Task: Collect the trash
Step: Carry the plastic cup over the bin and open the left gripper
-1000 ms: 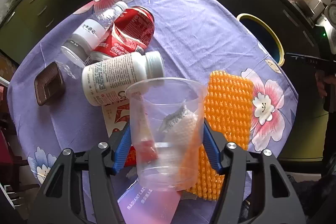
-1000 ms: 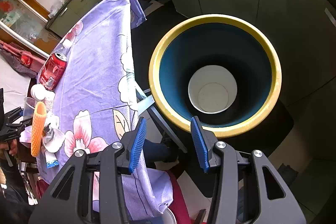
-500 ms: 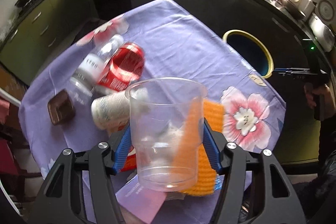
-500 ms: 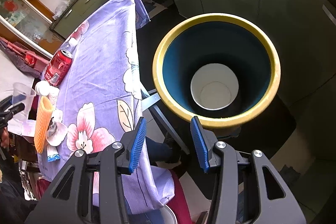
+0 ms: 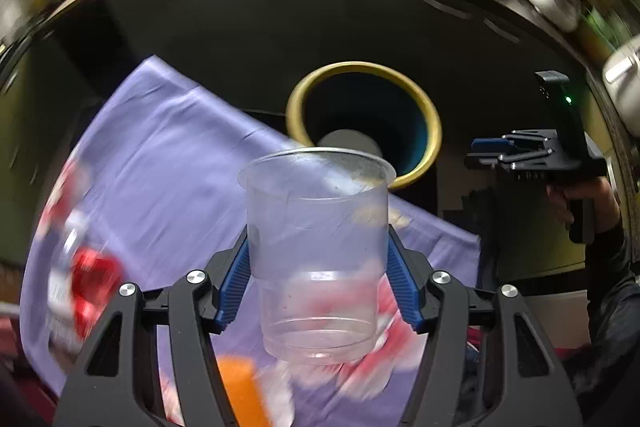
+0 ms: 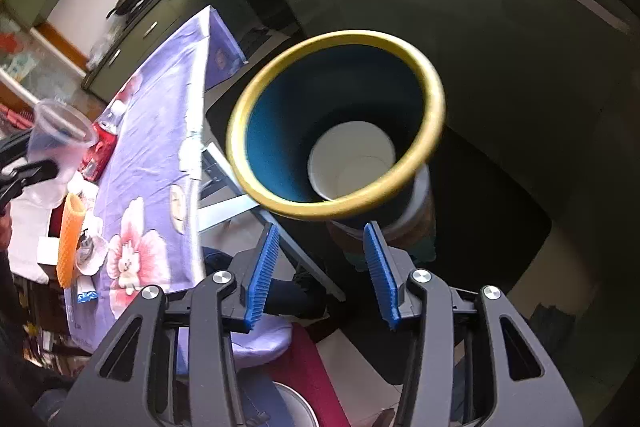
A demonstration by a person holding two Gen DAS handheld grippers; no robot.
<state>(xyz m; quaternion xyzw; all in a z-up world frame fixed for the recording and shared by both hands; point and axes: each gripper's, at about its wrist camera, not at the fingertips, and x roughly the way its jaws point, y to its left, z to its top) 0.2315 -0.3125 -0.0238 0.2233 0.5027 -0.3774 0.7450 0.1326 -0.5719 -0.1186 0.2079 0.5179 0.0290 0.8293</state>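
While my left gripper (image 5: 318,281) clamps the clear cup (image 5: 318,251), upright.
My right gripper (image 6: 320,271) gapes, nothing between its pads, beside the yellow-rimmed bin (image 6: 434,99).

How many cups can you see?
2. One clear plastic cup is gripped in the left tongs. One white cup lies at the bottom of the bin. Blur may hide others.

Black hand-held gripper (image 5: 318,283), blue ribbed pads (image 5: 236,281), silver screws.
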